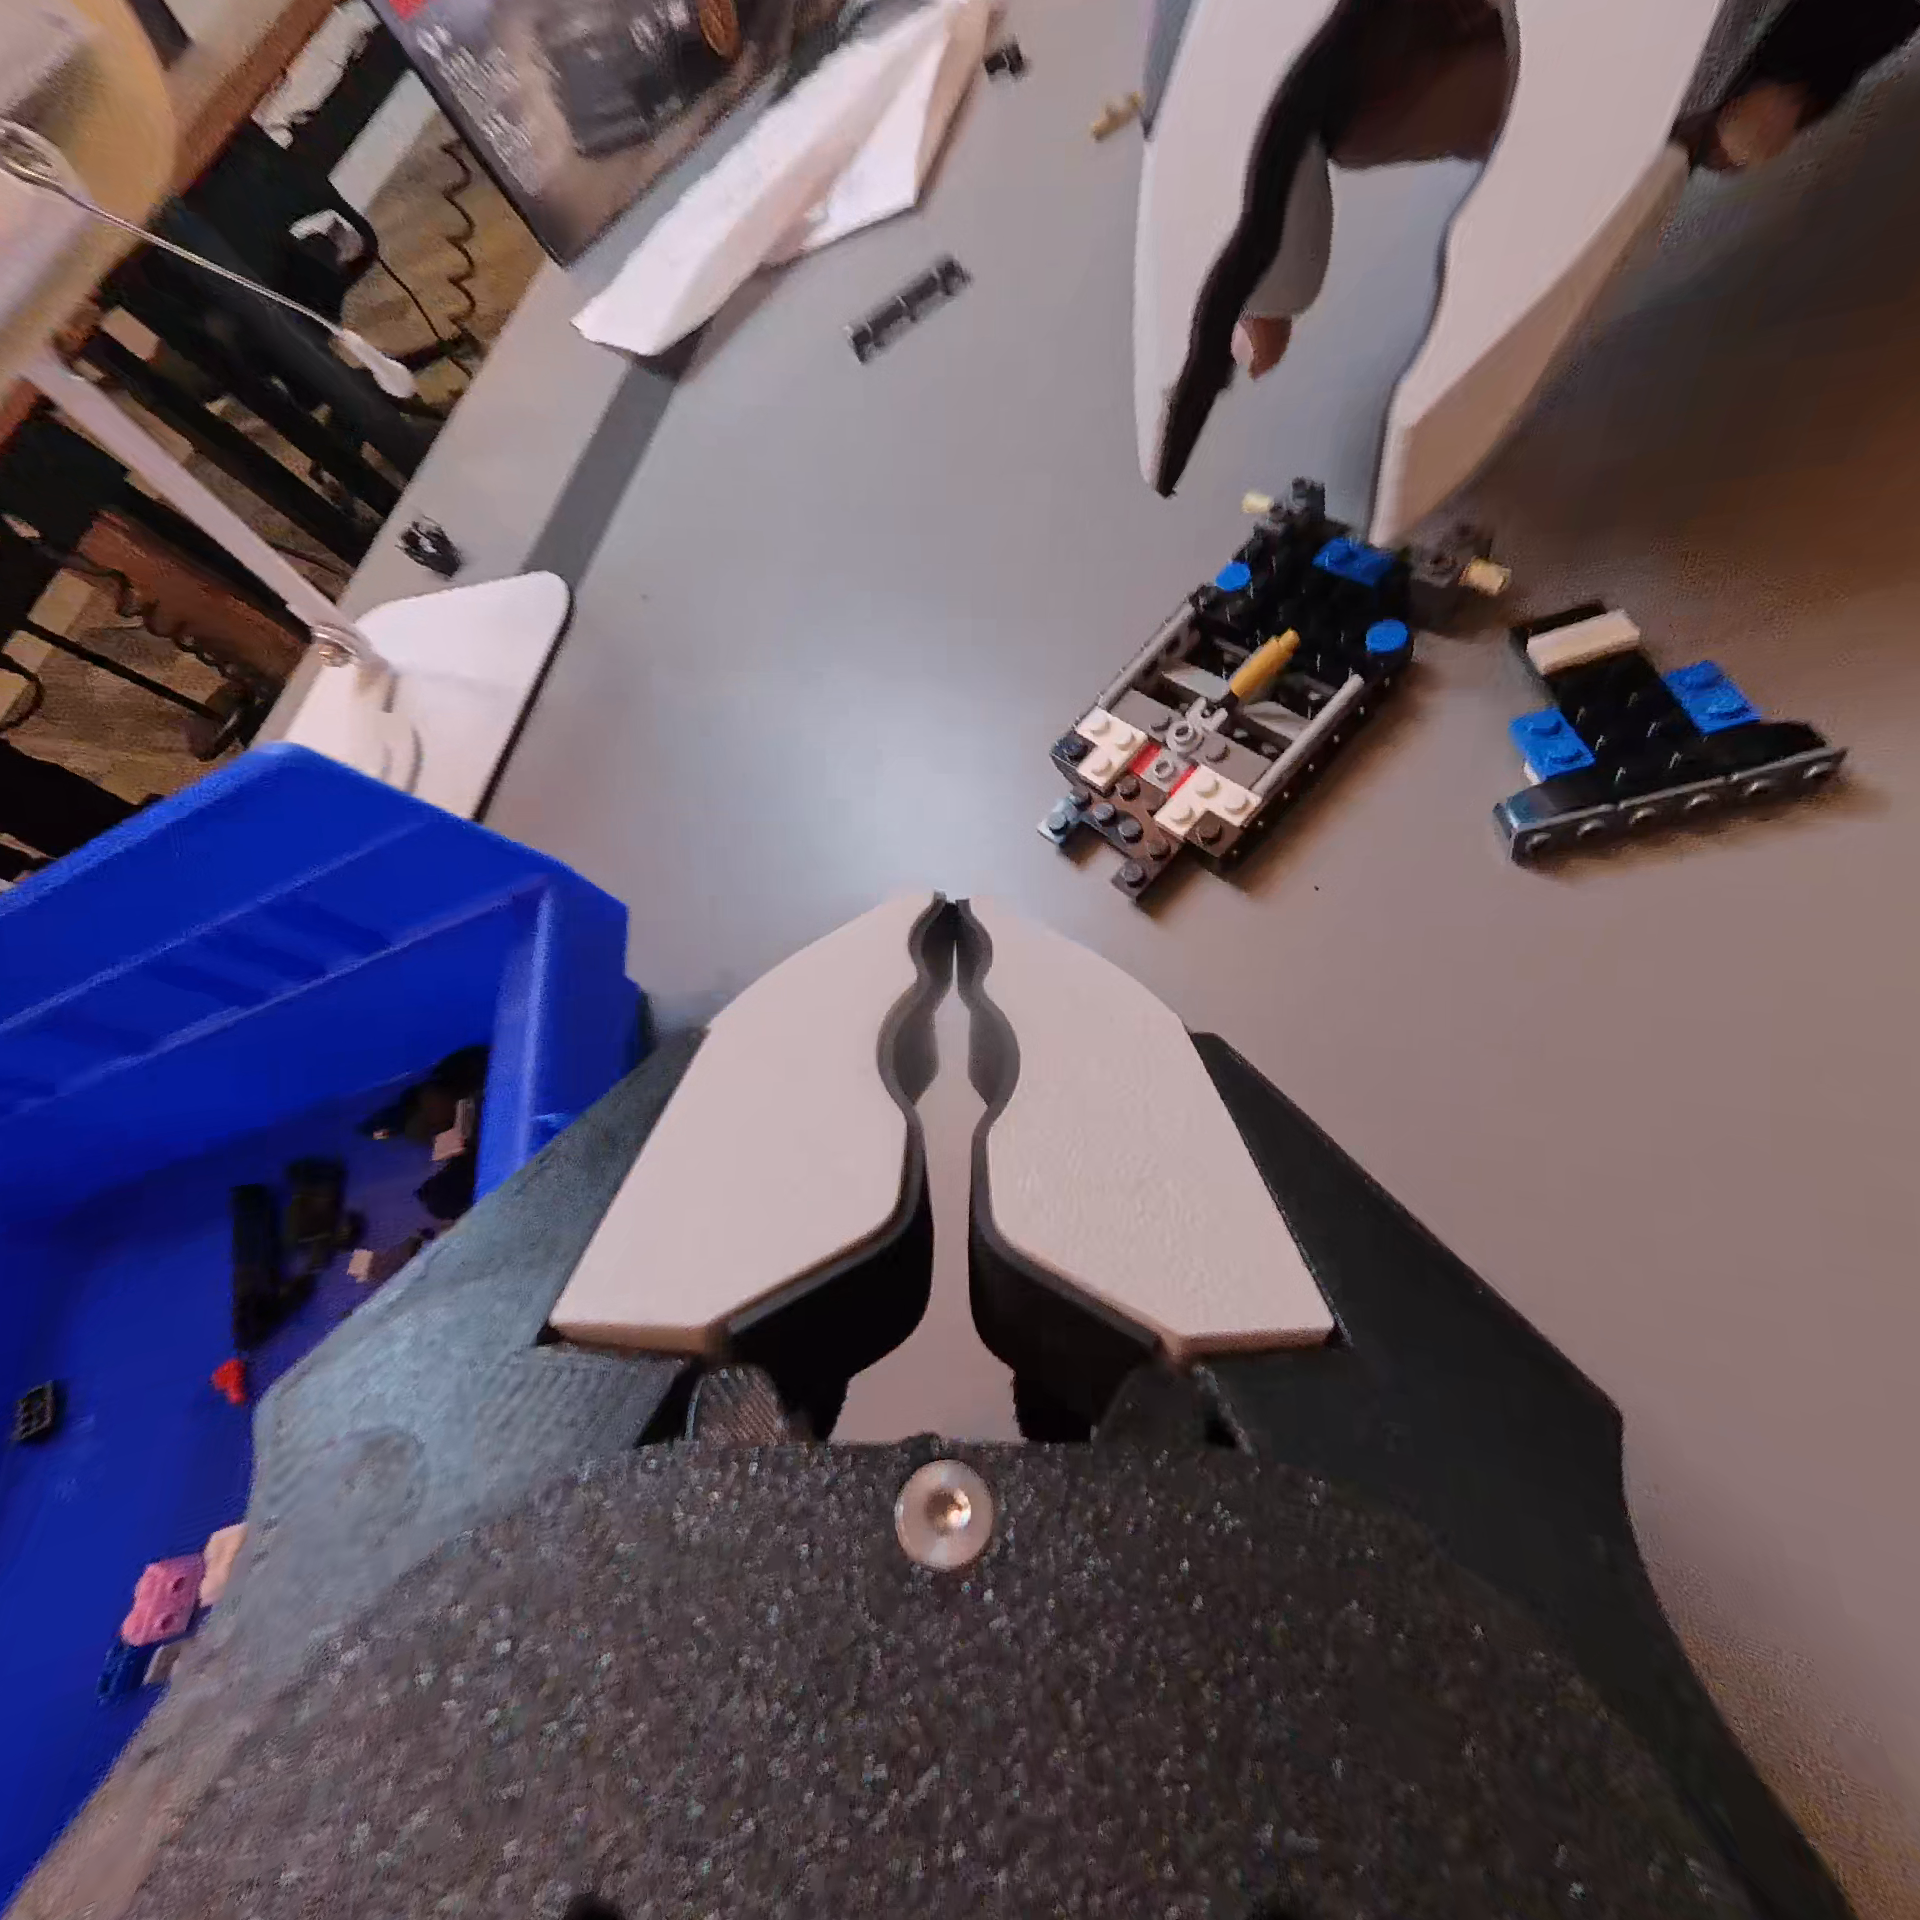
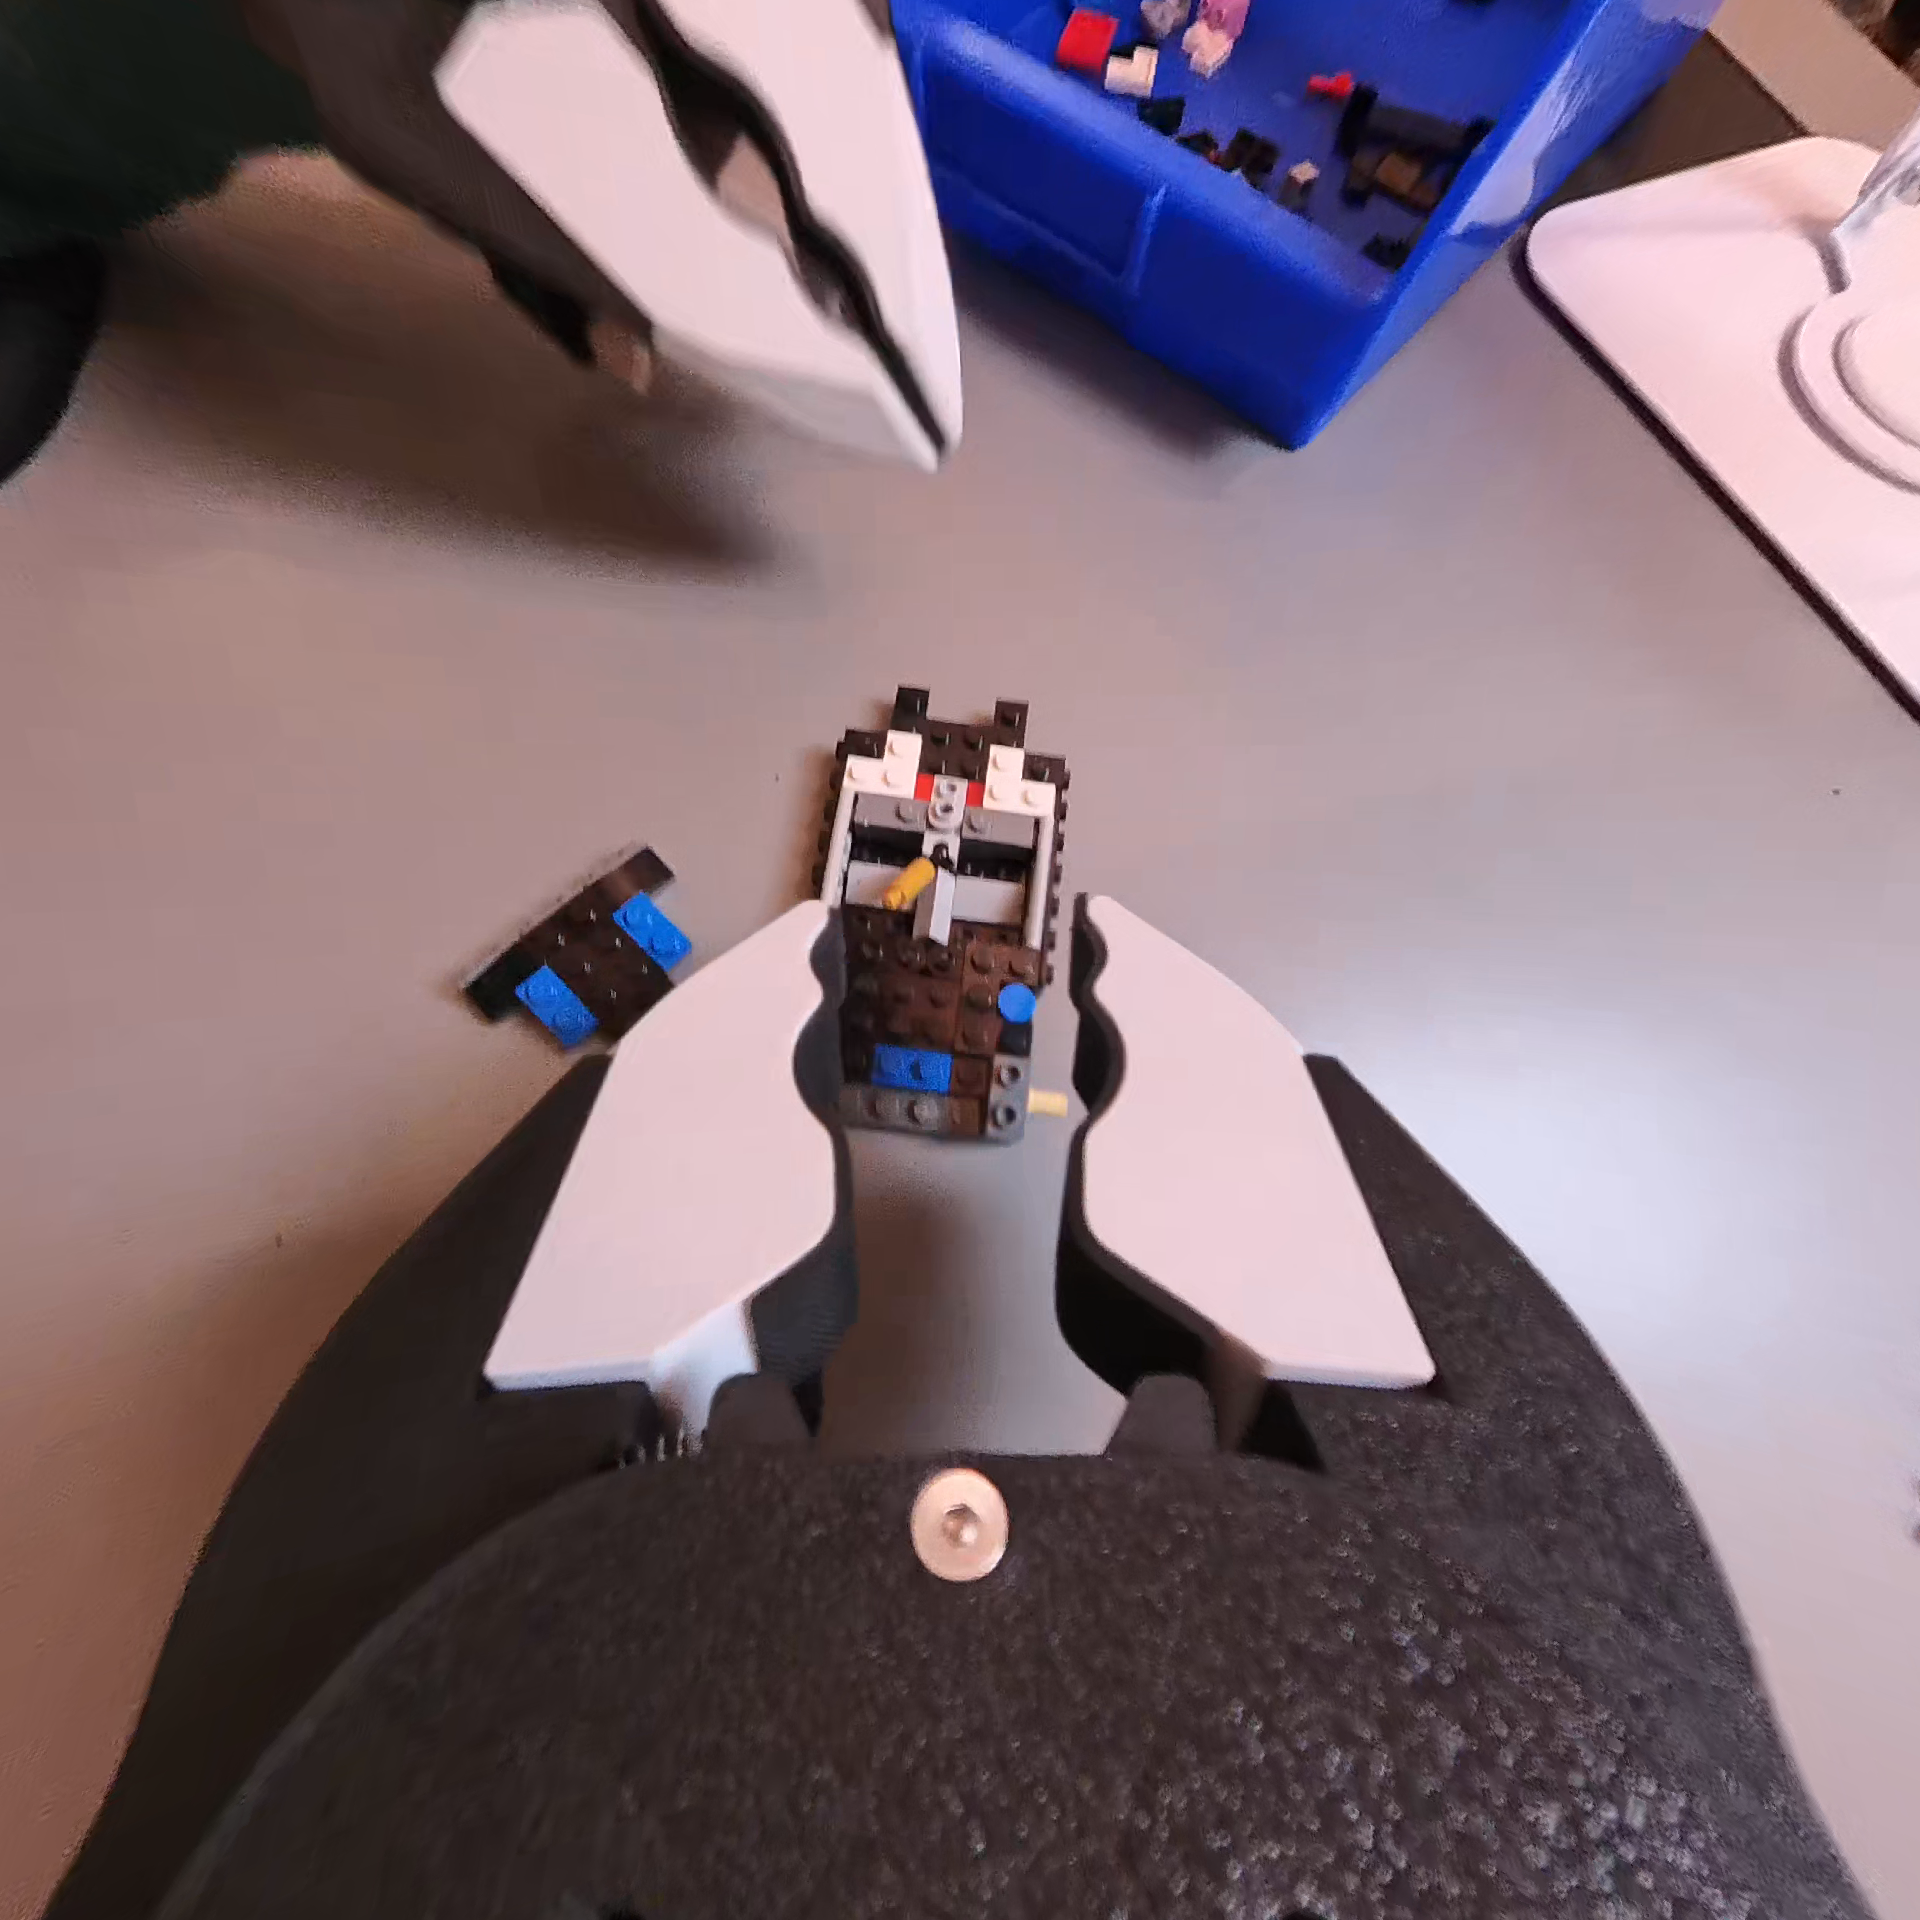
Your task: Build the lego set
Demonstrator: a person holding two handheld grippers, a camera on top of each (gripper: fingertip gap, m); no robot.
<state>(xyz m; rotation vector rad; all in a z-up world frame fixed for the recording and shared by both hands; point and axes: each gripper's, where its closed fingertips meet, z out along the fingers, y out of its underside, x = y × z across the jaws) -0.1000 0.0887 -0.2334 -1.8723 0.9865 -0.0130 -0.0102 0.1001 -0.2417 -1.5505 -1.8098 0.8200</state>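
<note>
A black, grey and blue brick car chassis (image 2: 945, 935) lies on the grey table; it also shows in the left wrist view (image 1: 1236, 707). My right gripper (image 2: 951, 914) is open, its two fingers on either side of the chassis's near end; the left finger seems to touch it. It shows from afar in the left wrist view (image 1: 1278, 499). A smaller black and blue brick piece (image 2: 587, 961) lies to the left, also in the left wrist view (image 1: 1662, 748). My left gripper (image 1: 954, 914) is shut and empty above the table, next to the blue bin (image 1: 260, 987); it shows blurred in the right wrist view (image 2: 935, 447).
The blue bin (image 2: 1195, 239) holds several loose bricks. A white lamp base (image 2: 1745, 343) stands at the right, also in the left wrist view (image 1: 447, 675). White papers (image 1: 800, 197), a dark box (image 1: 582, 94) and a black strip piece (image 1: 909, 307) lie at the far table edge. The grippers' ends are close to 10 centimeters from one another.
</note>
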